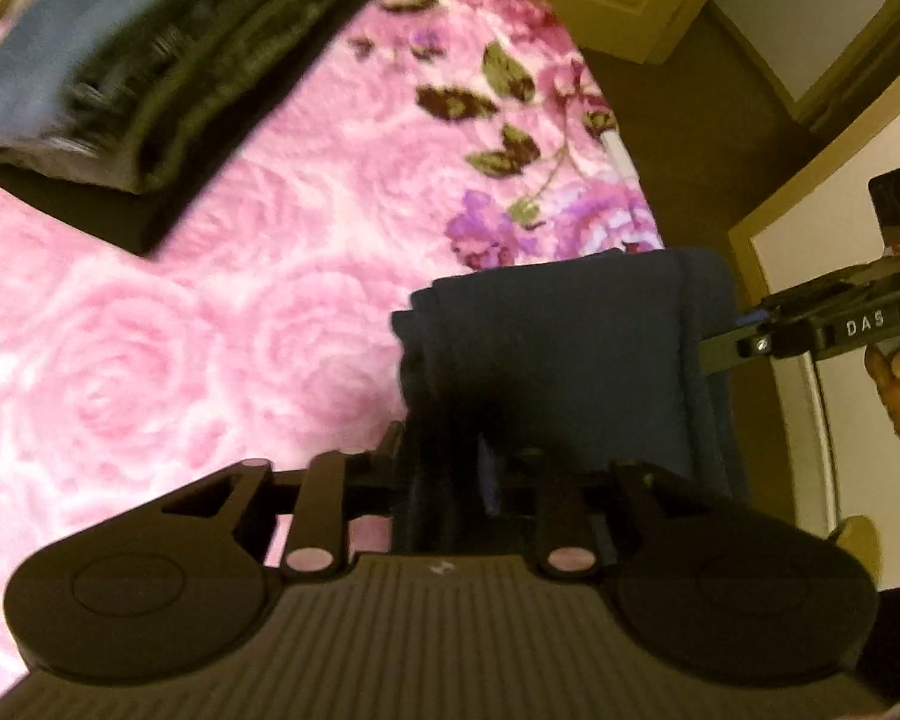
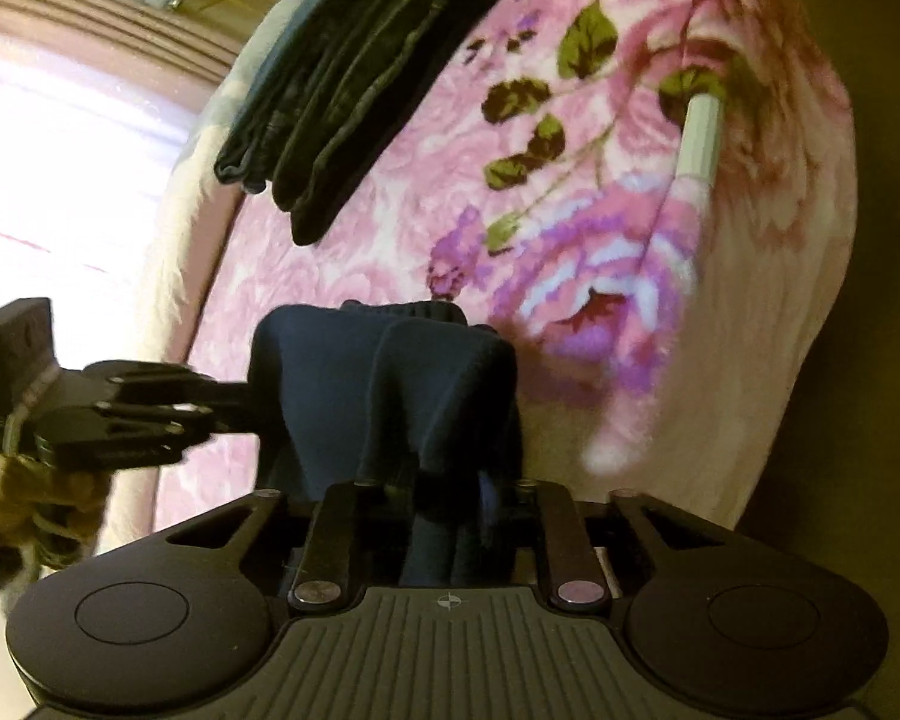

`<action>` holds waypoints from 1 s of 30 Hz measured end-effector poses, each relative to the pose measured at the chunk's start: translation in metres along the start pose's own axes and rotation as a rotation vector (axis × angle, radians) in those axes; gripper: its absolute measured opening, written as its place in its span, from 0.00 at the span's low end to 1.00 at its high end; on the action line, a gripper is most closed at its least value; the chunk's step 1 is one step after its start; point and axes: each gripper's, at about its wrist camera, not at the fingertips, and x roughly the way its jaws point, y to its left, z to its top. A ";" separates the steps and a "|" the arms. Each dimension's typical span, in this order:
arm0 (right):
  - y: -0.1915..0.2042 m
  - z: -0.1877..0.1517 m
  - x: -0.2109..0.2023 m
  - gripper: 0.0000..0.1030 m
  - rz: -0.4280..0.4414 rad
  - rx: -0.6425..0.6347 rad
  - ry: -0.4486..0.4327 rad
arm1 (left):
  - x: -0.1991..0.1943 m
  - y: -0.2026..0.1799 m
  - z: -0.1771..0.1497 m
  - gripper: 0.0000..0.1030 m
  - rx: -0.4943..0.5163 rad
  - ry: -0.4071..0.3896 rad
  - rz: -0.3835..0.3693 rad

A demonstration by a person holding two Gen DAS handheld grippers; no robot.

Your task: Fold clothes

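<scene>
Navy garment (image 1: 558,336), folded into a thick soft bundle, held over the pink floral bed cover (image 1: 180,330) near its edge. Left gripper (image 1: 444,462) and right gripper (image 2: 450,492): fingers of both closed on the cloth. Dark folded stack (image 2: 354,84) lies well beyond.

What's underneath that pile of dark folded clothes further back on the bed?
The pile of dark folded clothes lies on the pink floral blanket, which shows all around it. Whatever sits directly beneath the pile is covered, so I cannot tell.
</scene>
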 end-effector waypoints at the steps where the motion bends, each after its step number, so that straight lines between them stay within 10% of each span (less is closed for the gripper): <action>1: 0.003 -0.005 -0.006 0.49 -0.031 -0.008 -0.015 | -0.009 -0.001 -0.005 0.22 0.013 -0.016 0.015; 10: 0.074 -0.124 -0.060 0.53 -0.110 -0.165 -0.113 | -0.095 -0.065 -0.163 0.33 0.413 -0.103 0.144; 15: 0.121 -0.210 -0.055 0.53 -0.149 -0.239 -0.114 | -0.085 -0.081 -0.236 0.27 0.384 -0.092 0.151; 22: 0.144 -0.262 -0.039 0.53 -0.192 -0.268 -0.119 | -0.060 -0.058 -0.240 0.19 0.181 -0.172 0.082; 30: 0.130 -0.264 -0.016 0.53 -0.225 -0.290 -0.134 | -0.054 -0.045 -0.231 0.07 0.201 -0.160 -0.005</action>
